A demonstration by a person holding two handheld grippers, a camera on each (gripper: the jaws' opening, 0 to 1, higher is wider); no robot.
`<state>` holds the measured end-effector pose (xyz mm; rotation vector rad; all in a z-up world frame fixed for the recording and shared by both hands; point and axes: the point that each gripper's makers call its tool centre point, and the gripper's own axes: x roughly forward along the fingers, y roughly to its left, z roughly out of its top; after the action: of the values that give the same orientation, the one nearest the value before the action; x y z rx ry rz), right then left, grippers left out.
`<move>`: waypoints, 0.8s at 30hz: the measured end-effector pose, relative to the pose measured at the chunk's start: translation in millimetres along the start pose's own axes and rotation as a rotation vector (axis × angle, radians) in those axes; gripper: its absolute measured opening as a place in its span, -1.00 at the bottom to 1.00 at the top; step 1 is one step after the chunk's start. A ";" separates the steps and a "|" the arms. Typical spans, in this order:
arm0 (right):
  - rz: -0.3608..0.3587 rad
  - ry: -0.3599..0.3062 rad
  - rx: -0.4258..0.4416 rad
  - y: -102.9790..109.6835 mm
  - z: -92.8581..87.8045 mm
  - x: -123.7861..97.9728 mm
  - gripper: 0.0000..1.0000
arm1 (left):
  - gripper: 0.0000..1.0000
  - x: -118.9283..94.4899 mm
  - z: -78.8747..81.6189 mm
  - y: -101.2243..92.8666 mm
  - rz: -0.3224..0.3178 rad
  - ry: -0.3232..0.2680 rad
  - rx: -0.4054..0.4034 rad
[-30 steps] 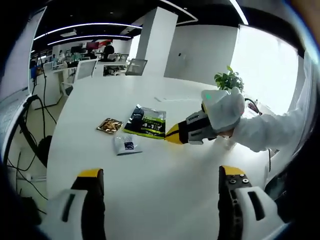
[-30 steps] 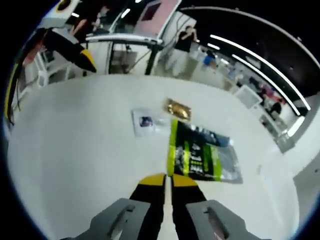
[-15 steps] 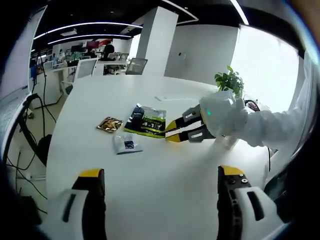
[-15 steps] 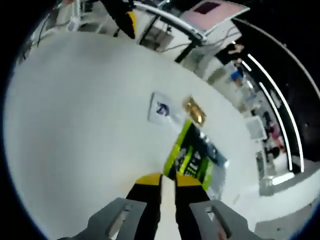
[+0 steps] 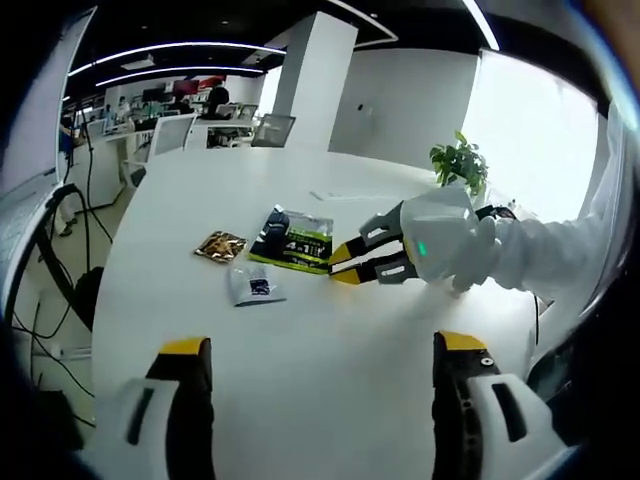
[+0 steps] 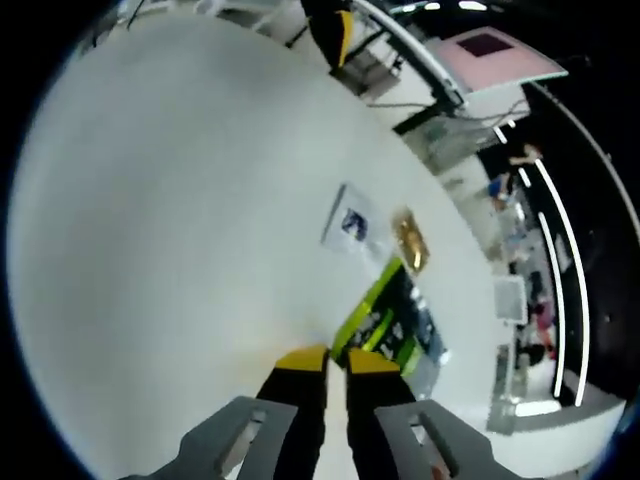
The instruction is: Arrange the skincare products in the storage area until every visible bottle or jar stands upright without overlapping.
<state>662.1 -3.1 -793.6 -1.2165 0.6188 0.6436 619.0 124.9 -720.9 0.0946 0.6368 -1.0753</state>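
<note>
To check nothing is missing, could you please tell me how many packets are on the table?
3: a green-and-black packet at the right hand-held gripper tips, a gold packet beside it, a clear packet nearer.

Three flat sachets (image 5: 290, 241) on table (image 5: 330, 330)

A big white table (image 5: 300, 330) spreads across the left gripper view, round-edged and glossy. Behind it a white square column (image 5: 310, 75) rises to a dark ceiling, where curved light strips (image 5: 170, 48) glow. Bright window (image 5: 530, 130) on the right, washing that side out, and a leafy green plant (image 5: 458, 160) sits before it. Far left, office desks and white chairs (image 5: 170, 135), with black cables (image 5: 60, 260) trailing down to the floor. In the right gripper view, the same tabletop (image 6: 170, 220) tilts steeply, with more ceiling strips (image 6: 560, 290) streaking past.
</note>
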 end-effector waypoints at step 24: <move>-0.034 -0.008 0.076 -6.2 -2.2 -11.5 -1.00 | 0.70 1.2 -1.2 -2.4 -0.003 0.006 -0.007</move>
<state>658.7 -7.9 -781.8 -1.1506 0.6091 0.5914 616.8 123.3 -722.0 0.0907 0.6464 -1.0761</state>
